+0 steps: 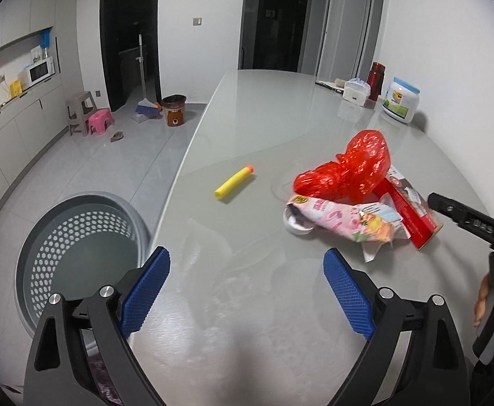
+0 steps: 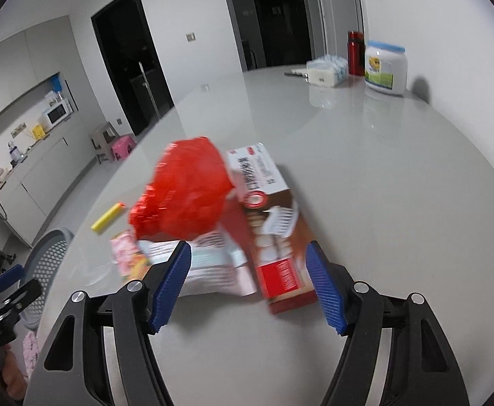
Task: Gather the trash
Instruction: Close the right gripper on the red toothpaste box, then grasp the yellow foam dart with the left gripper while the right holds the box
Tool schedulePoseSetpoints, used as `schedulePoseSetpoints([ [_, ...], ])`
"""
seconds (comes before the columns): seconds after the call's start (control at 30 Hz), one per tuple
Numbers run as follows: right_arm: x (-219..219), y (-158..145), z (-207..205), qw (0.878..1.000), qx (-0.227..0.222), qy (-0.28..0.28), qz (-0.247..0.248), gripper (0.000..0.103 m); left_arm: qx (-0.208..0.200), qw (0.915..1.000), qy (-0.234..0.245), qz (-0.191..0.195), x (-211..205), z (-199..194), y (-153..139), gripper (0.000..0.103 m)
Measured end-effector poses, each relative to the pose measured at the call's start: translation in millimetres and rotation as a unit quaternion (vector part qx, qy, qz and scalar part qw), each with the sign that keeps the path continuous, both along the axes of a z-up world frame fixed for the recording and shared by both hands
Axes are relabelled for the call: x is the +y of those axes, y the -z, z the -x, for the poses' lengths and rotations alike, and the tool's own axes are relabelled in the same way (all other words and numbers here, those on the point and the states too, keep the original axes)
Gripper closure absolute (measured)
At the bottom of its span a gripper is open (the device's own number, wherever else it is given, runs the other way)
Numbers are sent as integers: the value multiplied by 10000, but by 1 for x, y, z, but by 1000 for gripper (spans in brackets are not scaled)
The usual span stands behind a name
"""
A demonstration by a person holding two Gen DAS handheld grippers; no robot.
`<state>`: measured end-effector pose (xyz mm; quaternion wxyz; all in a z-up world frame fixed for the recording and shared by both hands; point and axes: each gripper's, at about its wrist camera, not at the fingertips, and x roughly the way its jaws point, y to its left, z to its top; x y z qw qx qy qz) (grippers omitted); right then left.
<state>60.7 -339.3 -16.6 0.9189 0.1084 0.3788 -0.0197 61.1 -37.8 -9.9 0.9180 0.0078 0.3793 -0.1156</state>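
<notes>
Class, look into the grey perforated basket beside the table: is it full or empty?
Empty as far as visible: the grey basket shows bare perforated walls and bare bottom.

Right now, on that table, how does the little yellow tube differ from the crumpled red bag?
The yellow tube is a small, straight, firm-looking cylinder with an orange tip; the red bag is far bigger, crumpled and shiny. The tube lies alone, nearer the table edge and the grey basket; the bag sits atop a pile of wrappers and a red box. Both rest untouched on the table.
</notes>
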Motion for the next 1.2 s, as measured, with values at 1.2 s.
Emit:
schedulePoseSetpoints([
  [1.2, -1, 45, -82, 9928, 1034, -458, 403, 51, 262, 9995, 22, -176, -37, -7, 18, 12],
])
